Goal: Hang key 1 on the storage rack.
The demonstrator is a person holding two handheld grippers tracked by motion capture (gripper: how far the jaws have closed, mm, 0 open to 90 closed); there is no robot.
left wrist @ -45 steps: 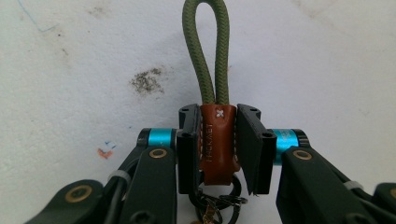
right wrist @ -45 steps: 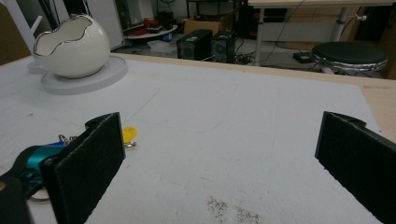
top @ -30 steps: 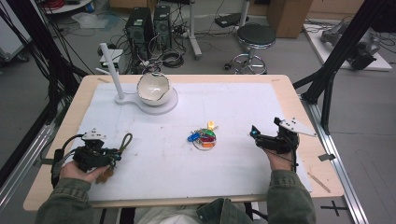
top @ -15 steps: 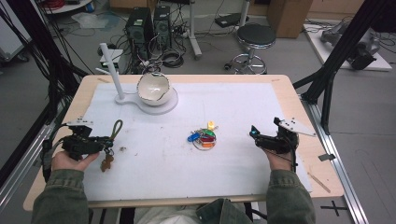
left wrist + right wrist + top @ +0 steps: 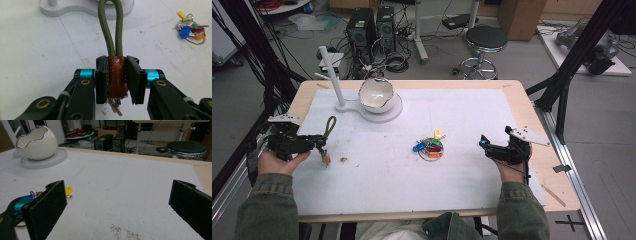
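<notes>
Slippage was judged the main risk: the brown leather key fob (image 5: 116,75) with its green cord loop (image 5: 112,27) was clamped between the jaws of the left hand-held gripper (image 5: 314,142), at nine o'clock on the table (image 5: 522,100), keys dangling below. A jolt could swing them free. The right hand-held gripper (image 5: 484,142), at three o'clock, was held wide open, empty, beside the coloured key bunch (image 5: 430,146).
</notes>
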